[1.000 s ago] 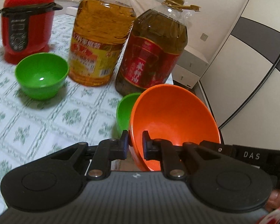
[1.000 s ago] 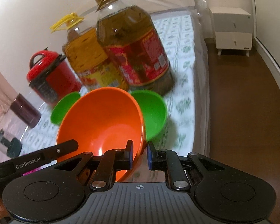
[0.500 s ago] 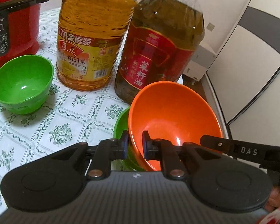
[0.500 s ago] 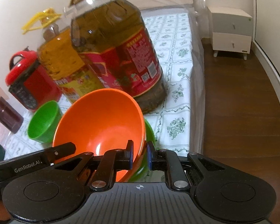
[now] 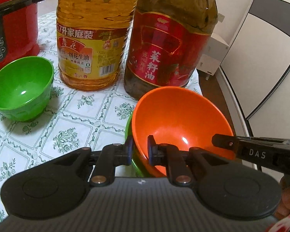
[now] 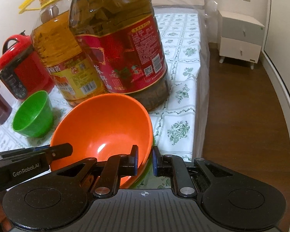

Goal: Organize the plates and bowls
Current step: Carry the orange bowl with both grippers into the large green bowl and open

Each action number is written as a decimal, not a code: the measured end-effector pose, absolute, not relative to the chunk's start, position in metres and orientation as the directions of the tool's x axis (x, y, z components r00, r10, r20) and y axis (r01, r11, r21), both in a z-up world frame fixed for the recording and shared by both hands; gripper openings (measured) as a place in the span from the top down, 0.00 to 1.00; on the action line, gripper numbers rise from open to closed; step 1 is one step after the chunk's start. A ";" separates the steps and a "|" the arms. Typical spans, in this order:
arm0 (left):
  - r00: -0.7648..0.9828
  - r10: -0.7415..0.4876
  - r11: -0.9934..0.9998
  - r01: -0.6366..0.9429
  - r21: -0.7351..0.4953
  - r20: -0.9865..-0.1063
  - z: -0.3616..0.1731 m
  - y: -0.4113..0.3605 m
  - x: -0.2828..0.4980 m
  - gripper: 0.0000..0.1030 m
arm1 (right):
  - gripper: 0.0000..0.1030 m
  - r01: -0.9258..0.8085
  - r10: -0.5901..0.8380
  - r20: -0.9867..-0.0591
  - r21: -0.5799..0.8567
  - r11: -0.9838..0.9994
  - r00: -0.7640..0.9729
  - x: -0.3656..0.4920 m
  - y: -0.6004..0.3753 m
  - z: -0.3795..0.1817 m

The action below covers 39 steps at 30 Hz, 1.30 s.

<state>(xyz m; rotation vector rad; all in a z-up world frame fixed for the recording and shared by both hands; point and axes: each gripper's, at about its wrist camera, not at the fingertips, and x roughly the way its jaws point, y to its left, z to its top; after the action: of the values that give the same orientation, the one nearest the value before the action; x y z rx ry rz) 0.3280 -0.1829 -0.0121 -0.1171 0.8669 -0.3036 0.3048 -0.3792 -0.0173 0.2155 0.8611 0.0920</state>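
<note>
An orange bowl (image 5: 181, 119) sits nested in a green bowl (image 5: 128, 129), of which only a rim sliver shows, near the table's right edge. My left gripper (image 5: 138, 150) is shut on the orange bowl's left rim. My right gripper (image 6: 144, 161) straddles its right rim (image 6: 106, 123), with a small gap showing at the outer pad. A second green bowl (image 5: 22, 89) stands empty to the left, also seen in the right wrist view (image 6: 31, 114).
Two large oil bottles, one yellow-labelled (image 5: 90, 38) and one red-labelled (image 5: 168, 44), stand just behind the bowls. A red cooker (image 5: 11, 31) is at the back left. The table edge (image 6: 200, 96) drops to wooden floor on the right, with a white cabinet (image 6: 239, 36) beyond.
Both grippers have lowered the orange bowl down into the green bowl; it now rests nested there. The right gripper's jaws have widened slightly.
</note>
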 end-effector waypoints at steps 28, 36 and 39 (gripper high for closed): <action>0.625 -0.373 0.923 0.171 -0.346 -0.685 -0.012 -0.156 0.341 0.93 | 0.86 -0.001 0.184 -0.695 0.255 0.967 0.695 0.305 -0.383 -0.014; 0.617 -0.376 0.921 0.169 -0.350 -0.691 -0.015 -0.156 0.340 0.93 | 0.86 0.001 0.183 -0.690 0.257 0.966 0.701 0.302 -0.384 -0.011; 0.618 -0.380 0.919 0.164 -0.359 -0.688 -0.015 -0.155 0.338 0.93 | 0.86 -0.002 0.187 -0.686 0.261 0.965 0.703 0.299 -0.383 -0.009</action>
<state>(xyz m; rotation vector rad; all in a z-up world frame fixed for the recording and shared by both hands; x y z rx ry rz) 0.3379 -0.1554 -0.0146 -0.2735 0.8504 -0.3174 0.2992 -0.3832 -0.0095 0.2491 0.7864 0.1064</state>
